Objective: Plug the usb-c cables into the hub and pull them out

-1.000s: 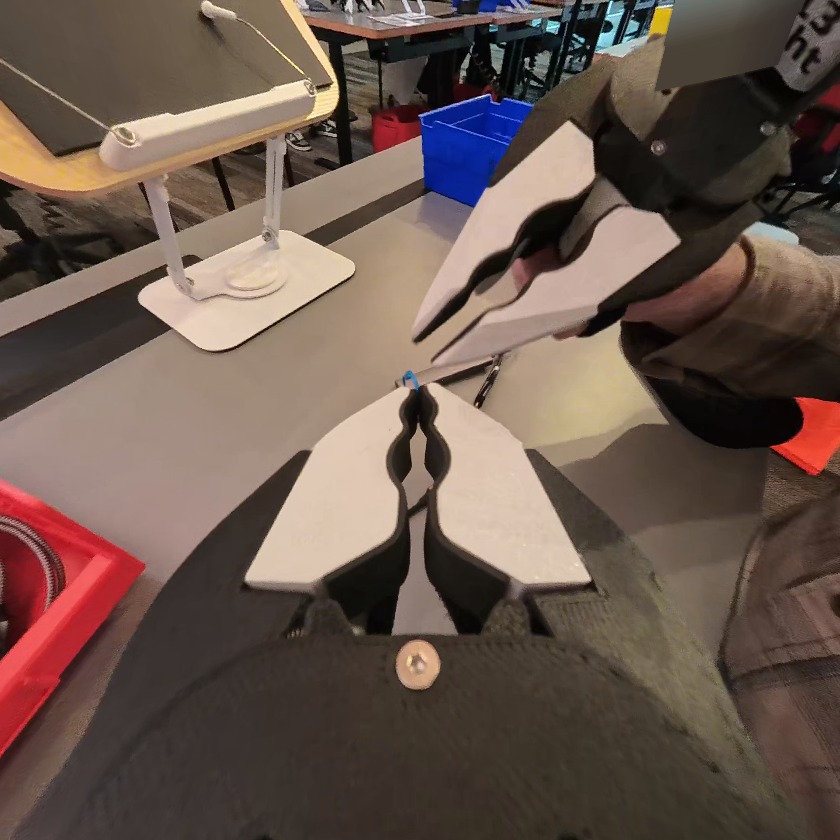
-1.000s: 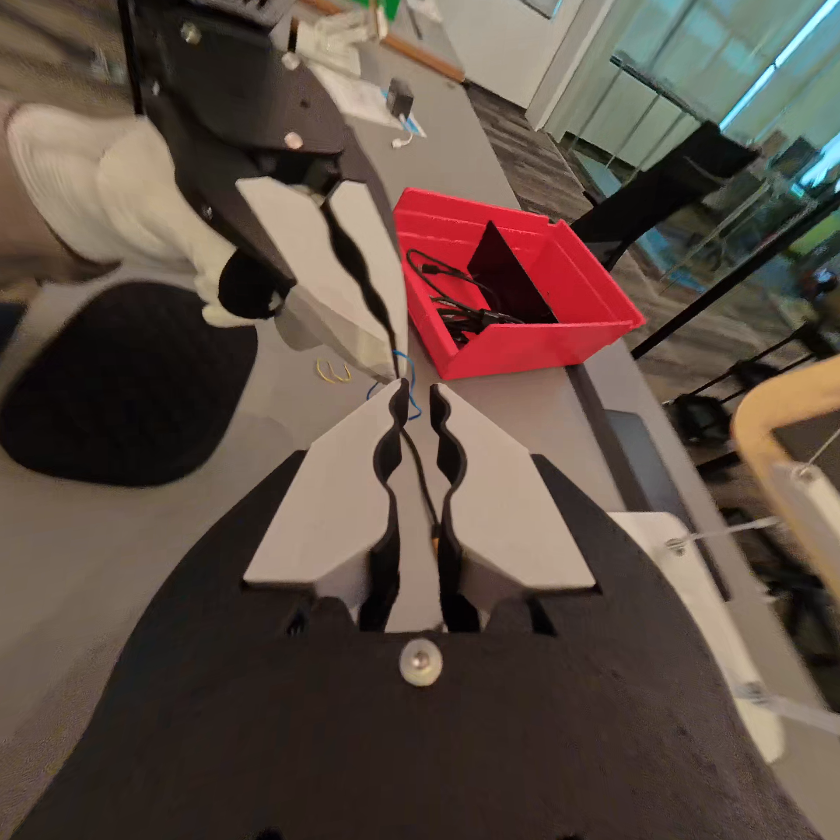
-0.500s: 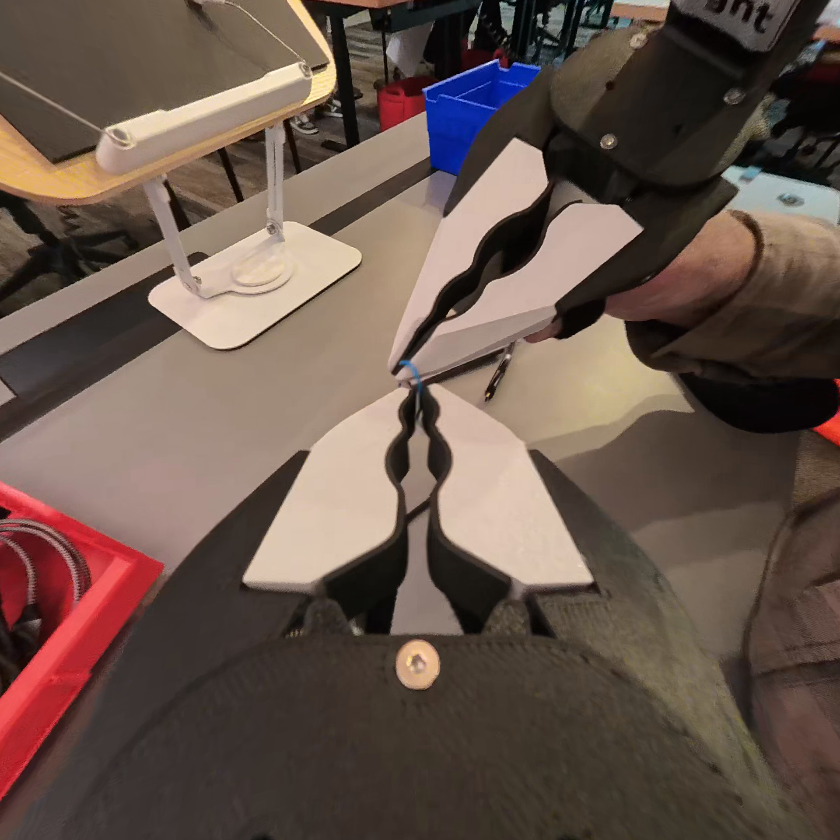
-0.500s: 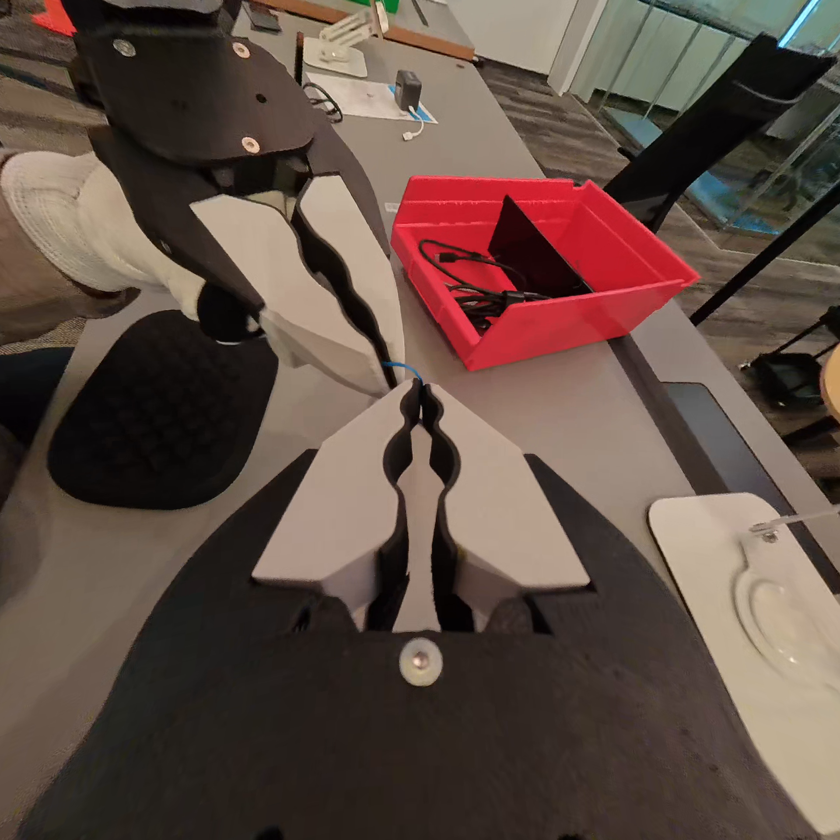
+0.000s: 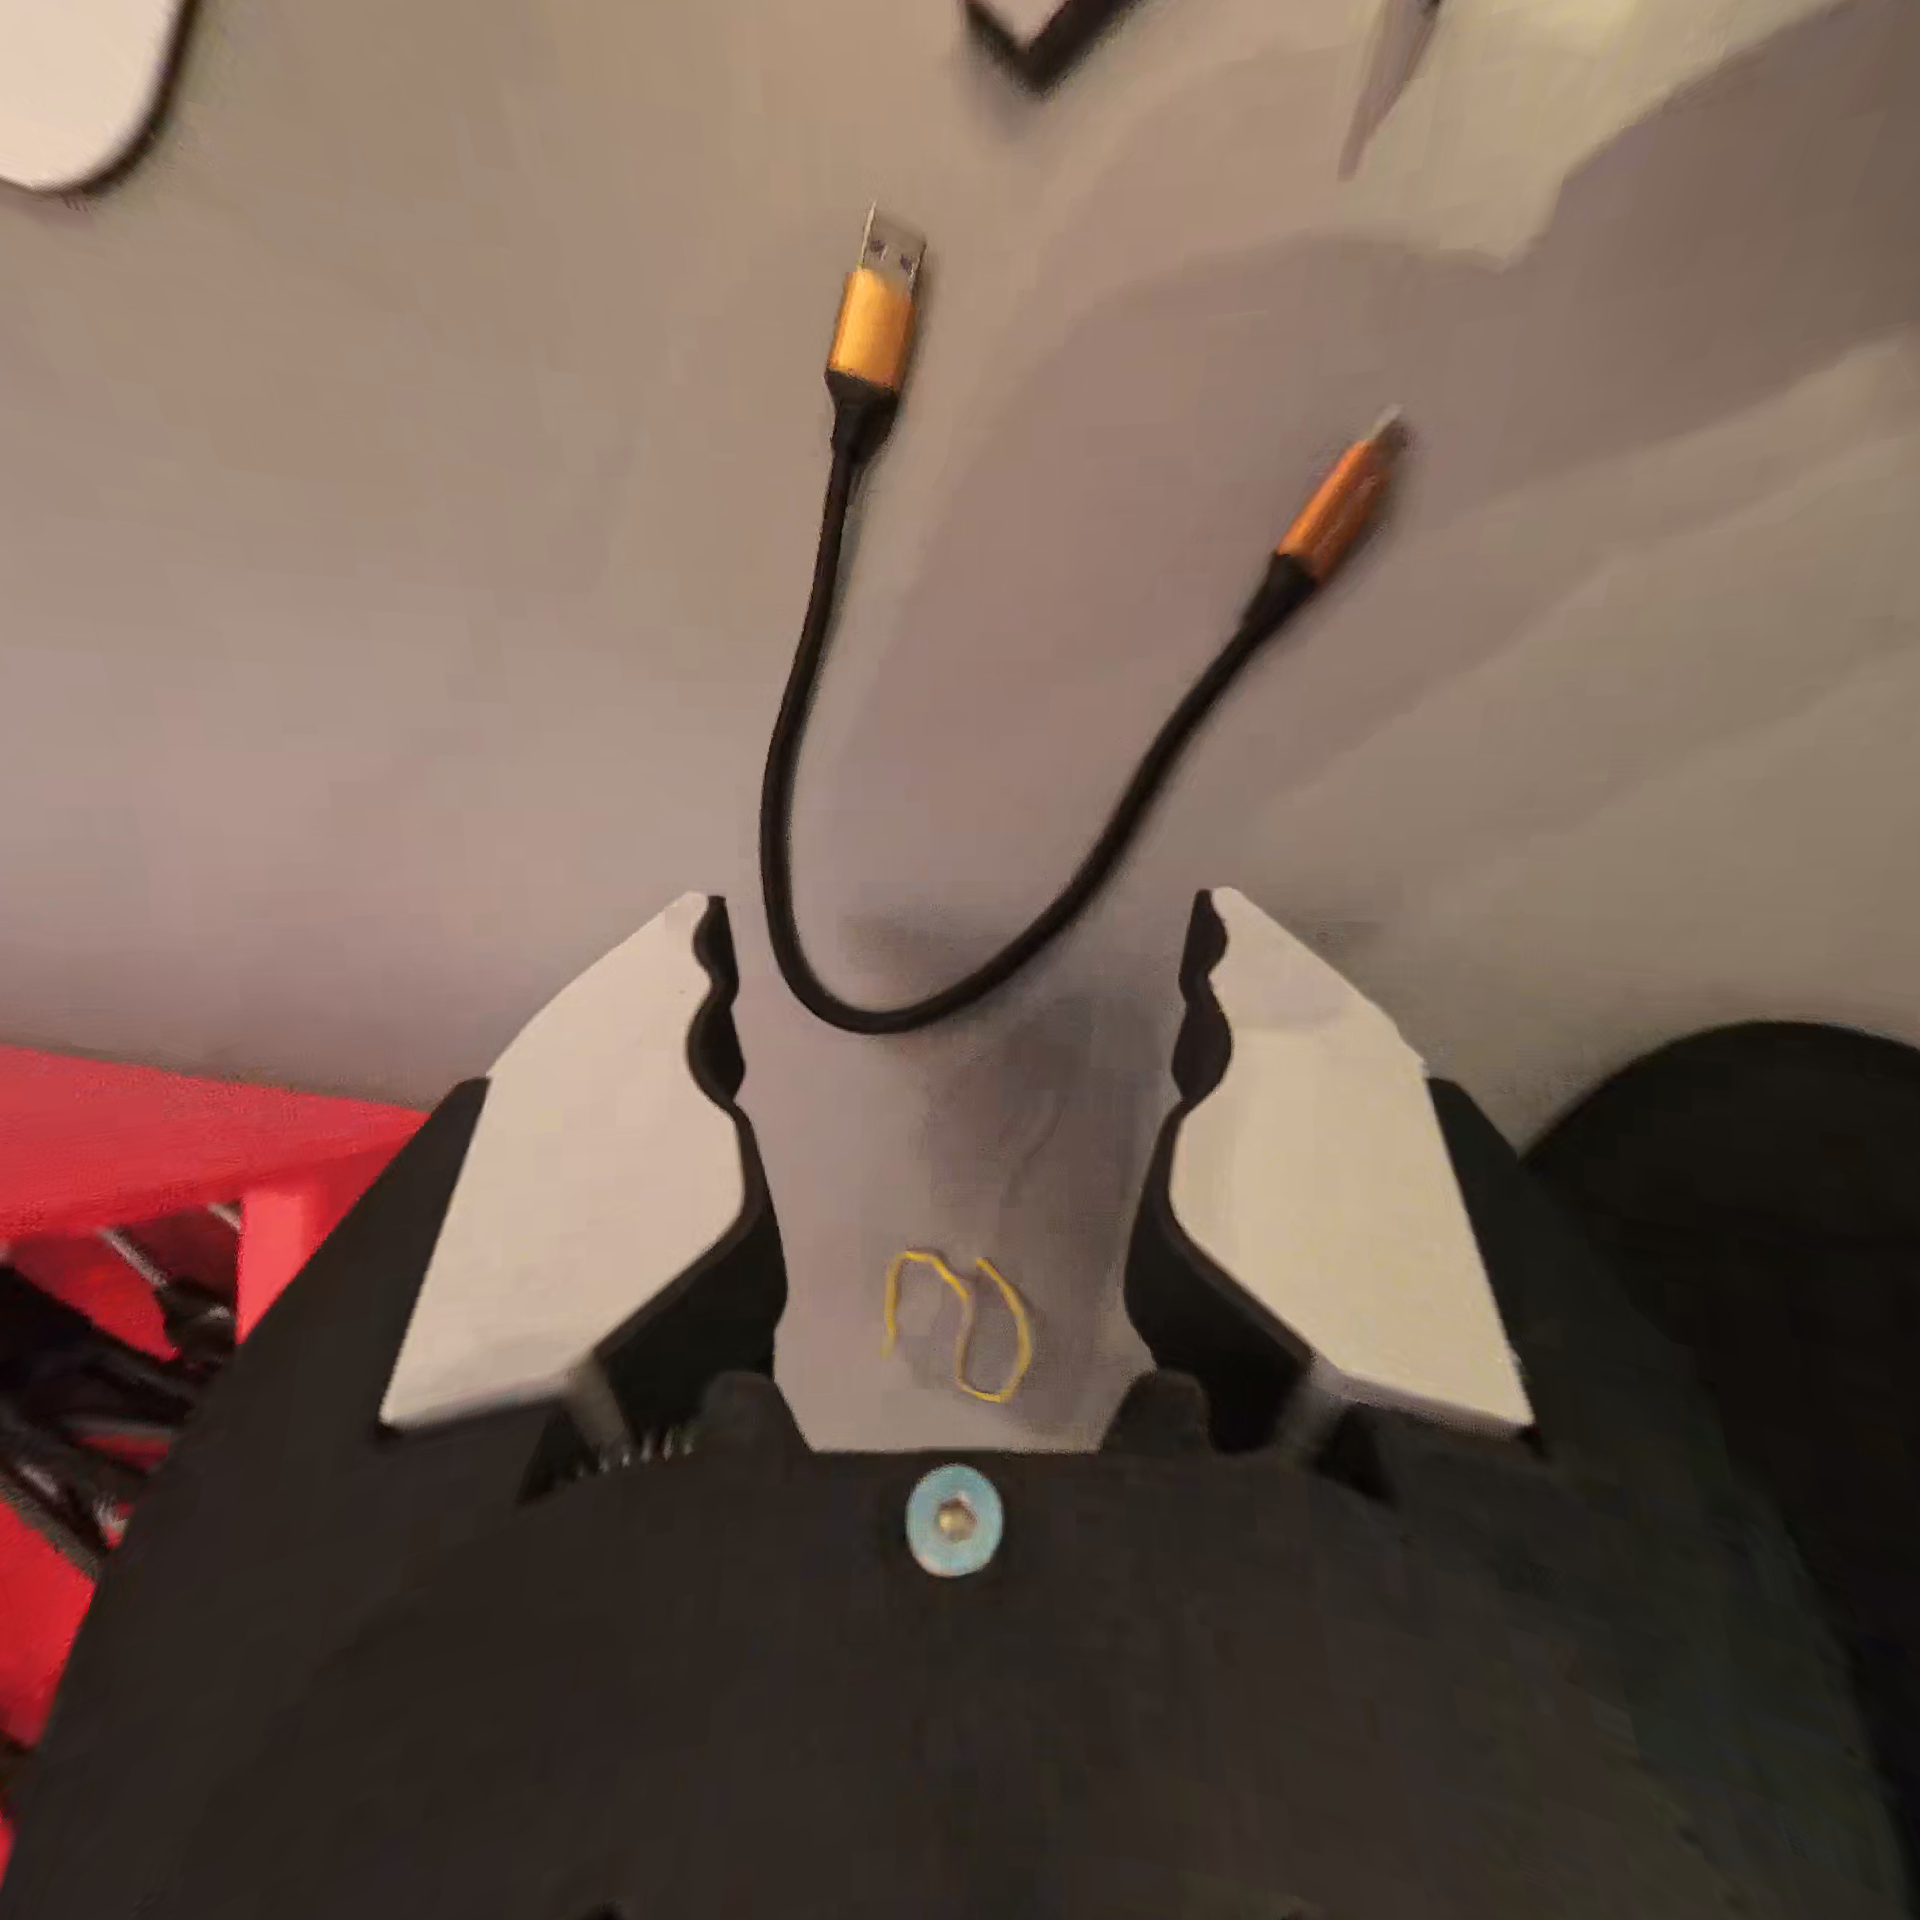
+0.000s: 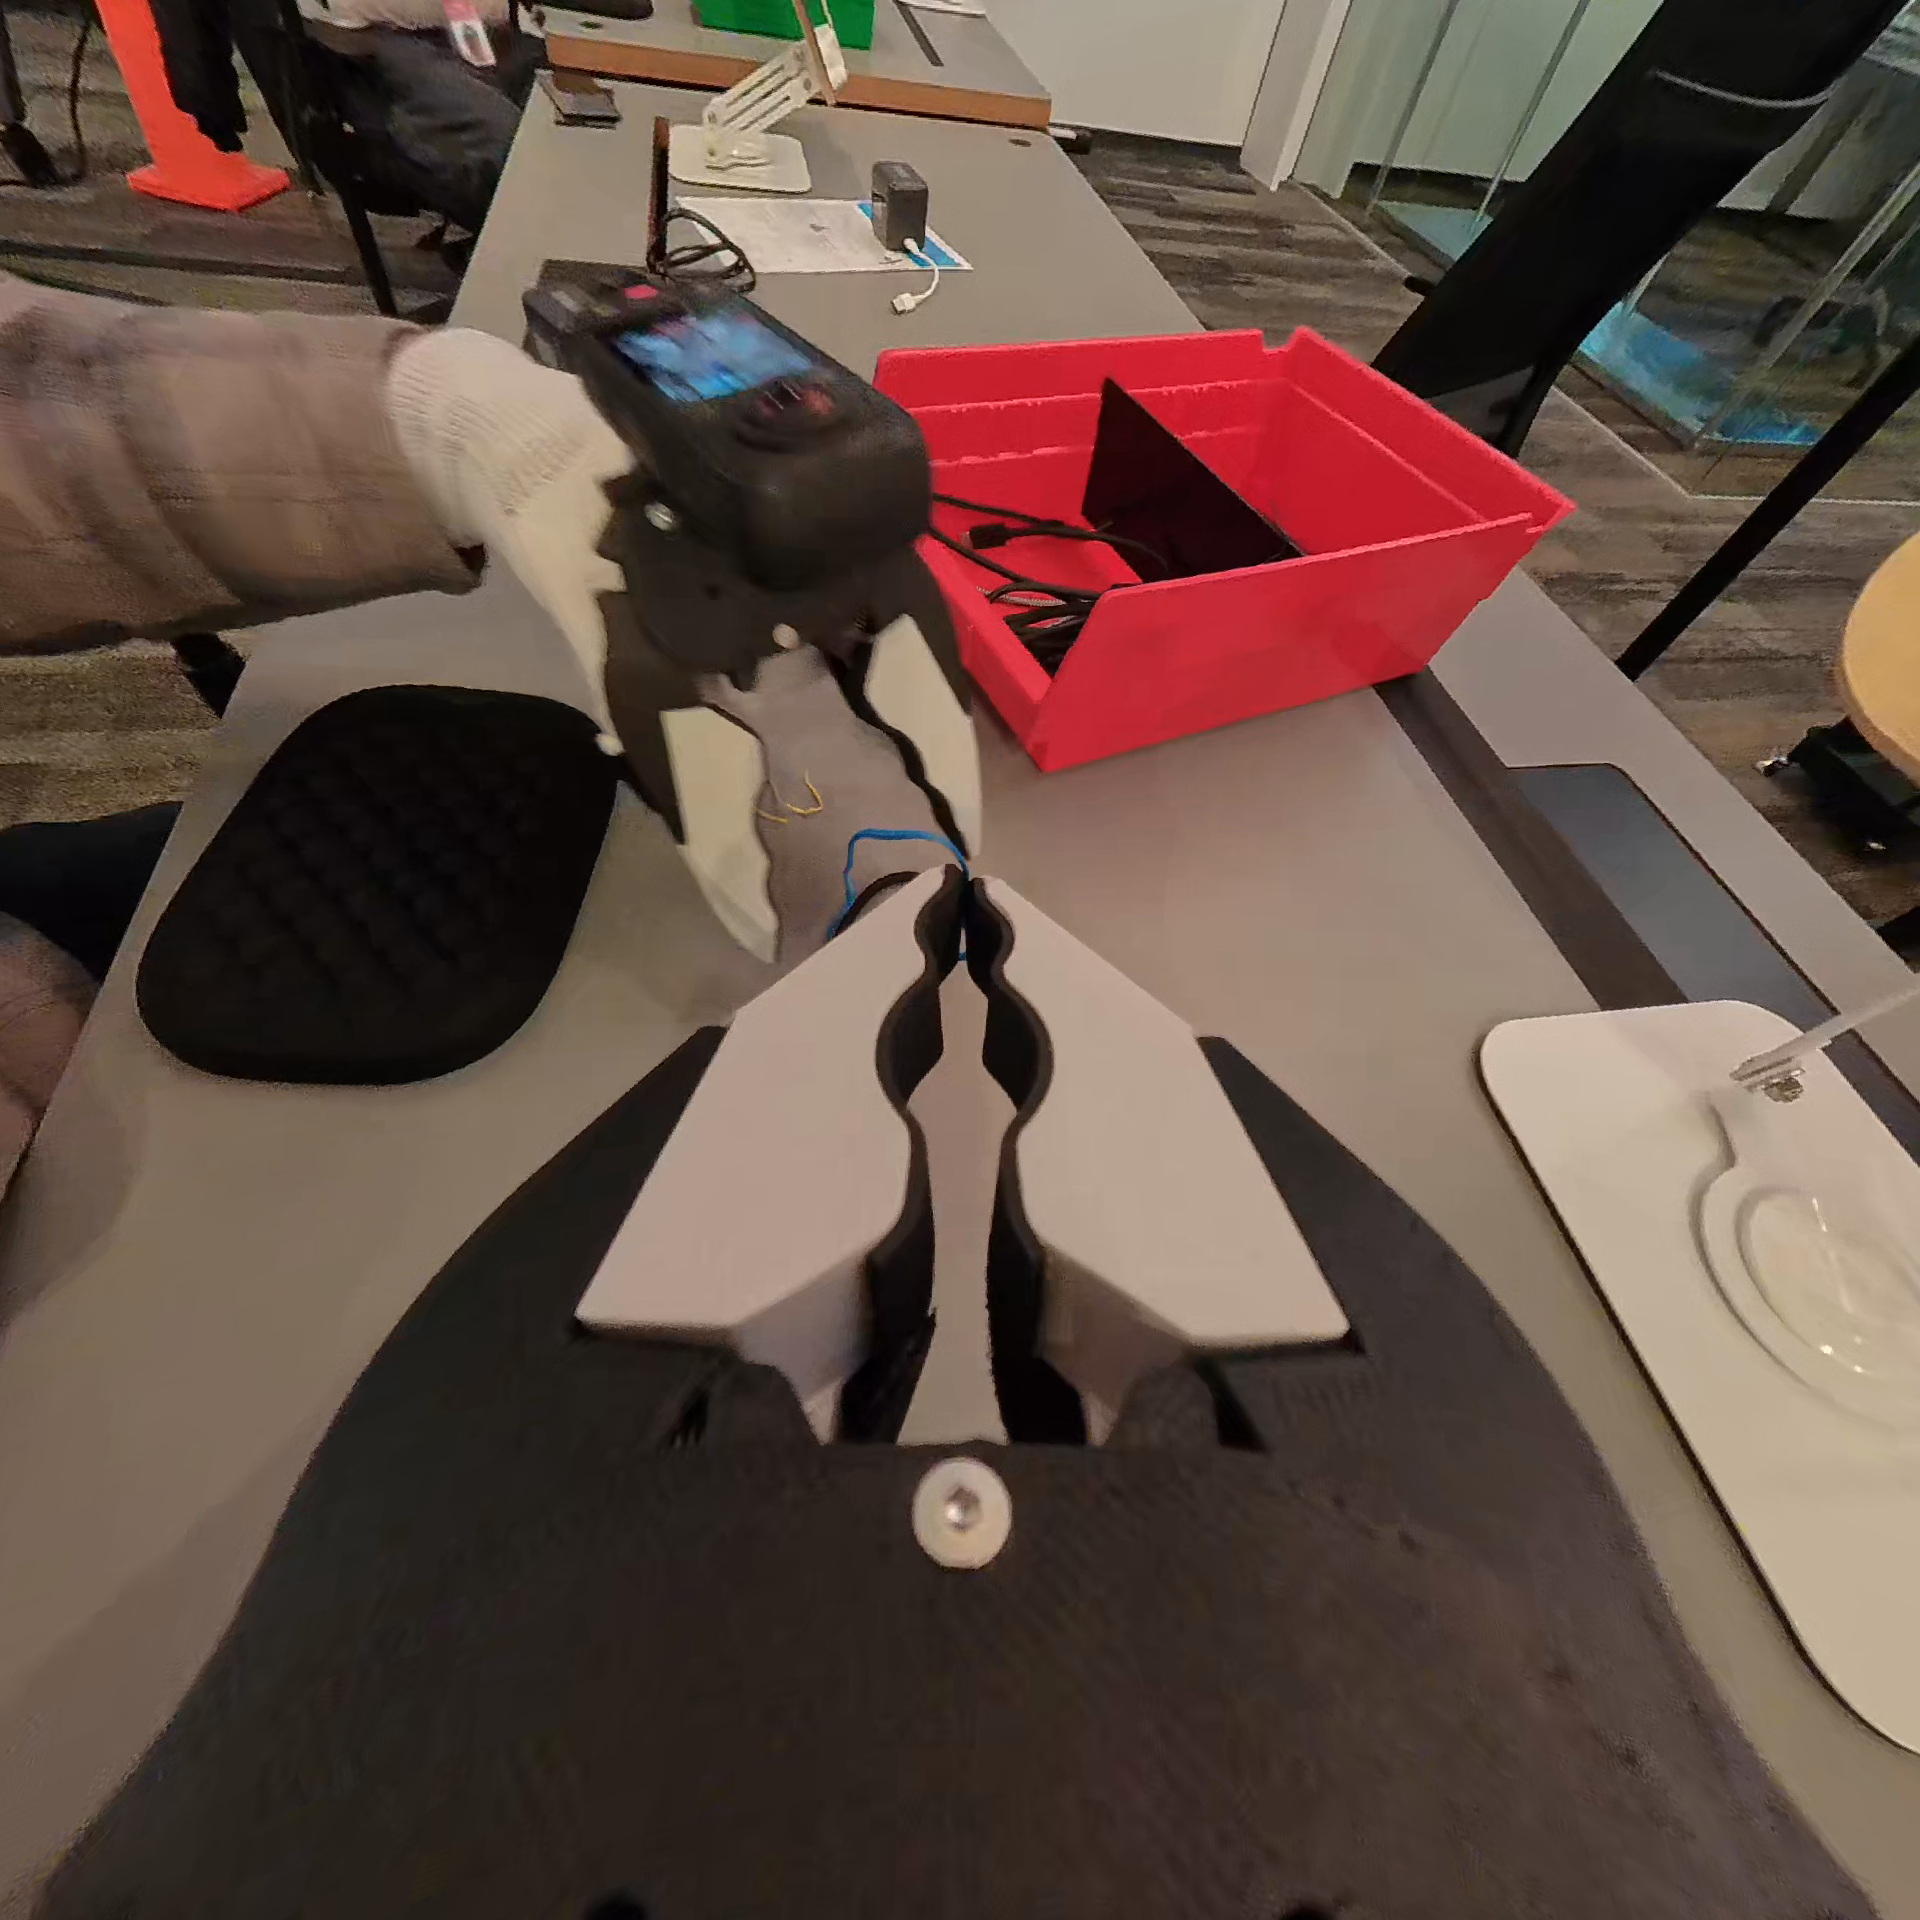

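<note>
We hold the left gripper (image 5: 961, 940) spread wide above the short black cable (image 5: 821, 727), which lies loose on the grey table (image 5: 416, 623). Our right gripper (image 6: 961, 894) is clenched on a thin blue wire tie (image 6: 862, 862). The red bin (image 6: 1247, 582), far right, holds tangled black cables (image 6: 1039, 582) and a black divider (image 6: 1174, 488).

light: soft, warm indoor | shadows: broad grey patches on desk (image 5: 416, 623) | blur: motion smear in left view | edges: wide-angle bending | far room: soft focus
</note>
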`<action>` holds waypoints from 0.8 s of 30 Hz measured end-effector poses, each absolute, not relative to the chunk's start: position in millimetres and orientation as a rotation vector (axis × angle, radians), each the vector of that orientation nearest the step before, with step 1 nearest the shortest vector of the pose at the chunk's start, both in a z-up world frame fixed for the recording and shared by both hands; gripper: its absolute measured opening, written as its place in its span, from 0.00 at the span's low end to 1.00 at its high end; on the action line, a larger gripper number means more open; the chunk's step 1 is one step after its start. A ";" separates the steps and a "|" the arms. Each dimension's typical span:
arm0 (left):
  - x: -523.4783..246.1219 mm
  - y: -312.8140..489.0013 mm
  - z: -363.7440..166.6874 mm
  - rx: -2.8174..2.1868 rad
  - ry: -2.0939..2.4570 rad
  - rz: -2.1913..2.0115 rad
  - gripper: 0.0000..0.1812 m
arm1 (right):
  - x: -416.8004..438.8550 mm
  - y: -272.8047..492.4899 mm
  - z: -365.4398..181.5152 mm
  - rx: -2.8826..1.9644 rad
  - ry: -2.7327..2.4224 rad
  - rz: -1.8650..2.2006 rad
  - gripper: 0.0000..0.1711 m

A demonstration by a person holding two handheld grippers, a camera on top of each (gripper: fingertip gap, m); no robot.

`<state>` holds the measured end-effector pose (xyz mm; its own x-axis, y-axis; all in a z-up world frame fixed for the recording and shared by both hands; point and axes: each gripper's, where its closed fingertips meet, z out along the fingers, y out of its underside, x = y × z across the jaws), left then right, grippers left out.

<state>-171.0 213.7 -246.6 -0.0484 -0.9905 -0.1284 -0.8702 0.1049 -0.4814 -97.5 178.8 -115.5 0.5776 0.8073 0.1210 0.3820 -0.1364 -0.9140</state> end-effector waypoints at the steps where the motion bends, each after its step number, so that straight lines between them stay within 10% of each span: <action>1: -170.3 218.3 -254.9 -1.833 1.999 -0.375 0.45 | -97.6 177.9 -116.7 -1.743 -0.988 0.501 0.00; 7: -163.3 228.8 -271.0 -1.890 2.055 -0.475 0.41 | -95.4 174.2 -119.3 -1.733 -0.981 0.546 0.00; 14: -151.6 233.6 -268.6 -1.864 1.981 -0.502 0.05 | -89.6 178.3 -119.3 -1.733 -0.968 0.551 0.00; 24: -152.5 231.6 -258.7 -1.829 1.870 -0.551 0.03 | -76.3 179.9 -110.6 -1.740 -0.940 0.525 0.00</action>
<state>-152.5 231.6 -258.7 -0.0065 -0.9988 -0.0490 -0.8129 0.0338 -0.5814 -76.3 179.9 -110.6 0.5965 0.7975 0.0903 0.3413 -0.1502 -0.9279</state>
